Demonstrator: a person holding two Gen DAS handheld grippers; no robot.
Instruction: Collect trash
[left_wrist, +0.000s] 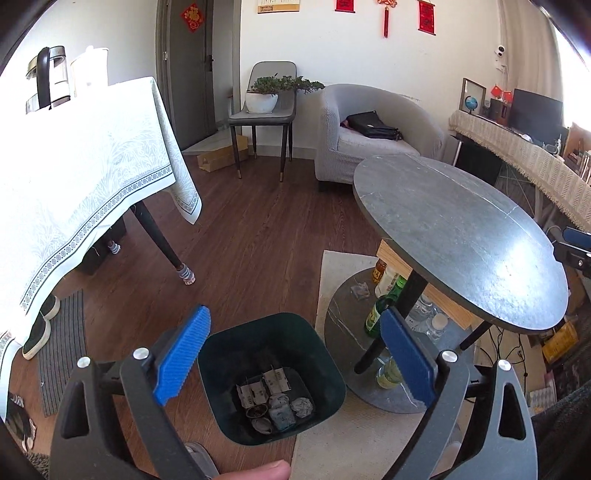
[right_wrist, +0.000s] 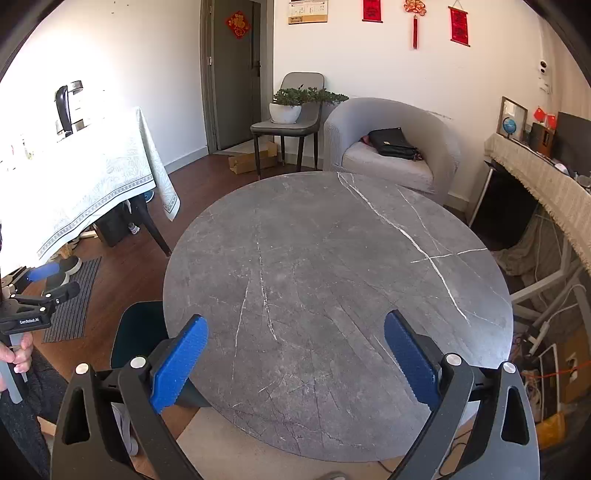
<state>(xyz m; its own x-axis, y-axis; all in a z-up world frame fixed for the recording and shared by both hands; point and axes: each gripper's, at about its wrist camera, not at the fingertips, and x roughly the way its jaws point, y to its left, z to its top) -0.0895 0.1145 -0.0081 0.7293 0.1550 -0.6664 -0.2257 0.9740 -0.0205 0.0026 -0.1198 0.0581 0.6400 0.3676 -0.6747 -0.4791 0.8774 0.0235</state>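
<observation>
A dark green bin (left_wrist: 314, 334) stands on the wood floor beside the round grey marble table (left_wrist: 461, 236). In it lie crumpled paper balls, small paper packets and other scraps (left_wrist: 275, 402). My left gripper (left_wrist: 295, 314) hangs open over the bin, with nothing between its blue pads. In the right wrist view my right gripper (right_wrist: 295, 319) is open and empty above the bare tabletop (right_wrist: 332, 258). The bin's edge (right_wrist: 138, 328) peeks out left of the table there. A hand holds the left gripper (right_wrist: 51, 282) at that view's left edge. A crumpled tissue (left_wrist: 360, 290) lies on the table's base disc.
Bottles and jars (left_wrist: 380, 310) stand under the round table. A dining table with a white cloth (left_wrist: 85, 177) is to the left, with shoes and a striped mat (left_wrist: 62, 350) beneath. A grey armchair (left_wrist: 373, 136) and a chair bearing a plant (left_wrist: 264, 103) stand behind.
</observation>
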